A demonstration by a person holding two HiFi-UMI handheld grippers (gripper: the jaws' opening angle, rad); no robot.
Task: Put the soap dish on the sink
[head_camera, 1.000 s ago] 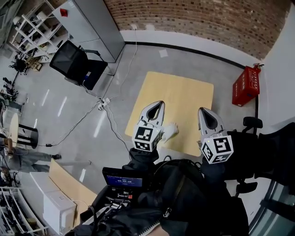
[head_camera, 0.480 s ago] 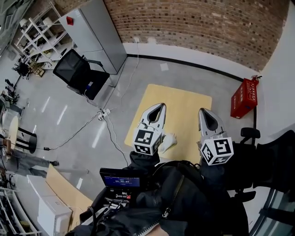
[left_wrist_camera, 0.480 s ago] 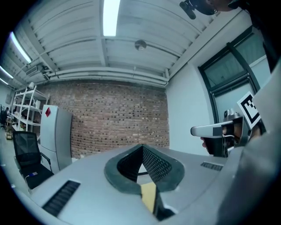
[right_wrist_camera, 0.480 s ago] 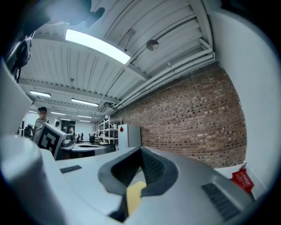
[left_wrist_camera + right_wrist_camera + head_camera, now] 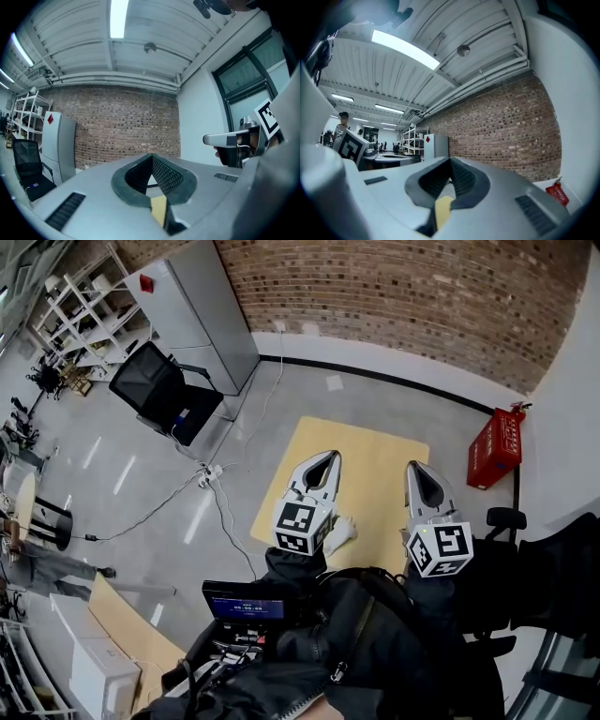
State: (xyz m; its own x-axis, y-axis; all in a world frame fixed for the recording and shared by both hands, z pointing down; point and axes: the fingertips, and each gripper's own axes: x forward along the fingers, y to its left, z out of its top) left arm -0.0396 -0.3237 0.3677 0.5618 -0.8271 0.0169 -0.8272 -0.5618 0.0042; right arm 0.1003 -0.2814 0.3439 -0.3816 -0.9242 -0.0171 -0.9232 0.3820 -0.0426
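The left gripper (image 5: 329, 456) and right gripper (image 5: 413, 466) are held out level, side by side, each with its fingers pressed together on nothing. To me that looks like a ready pose, the job not begun. No soap dish or sink shows anywhere. Below lies a yellow square board (image 5: 375, 460), with a red crate (image 5: 494, 448) to its right. A trailing cable (image 5: 221, 495) and a black office chair (image 5: 155, 388) sit off left by a grey cabinet (image 5: 202, 301)

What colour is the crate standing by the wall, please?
The plastic crate is red; clearest in the head view.
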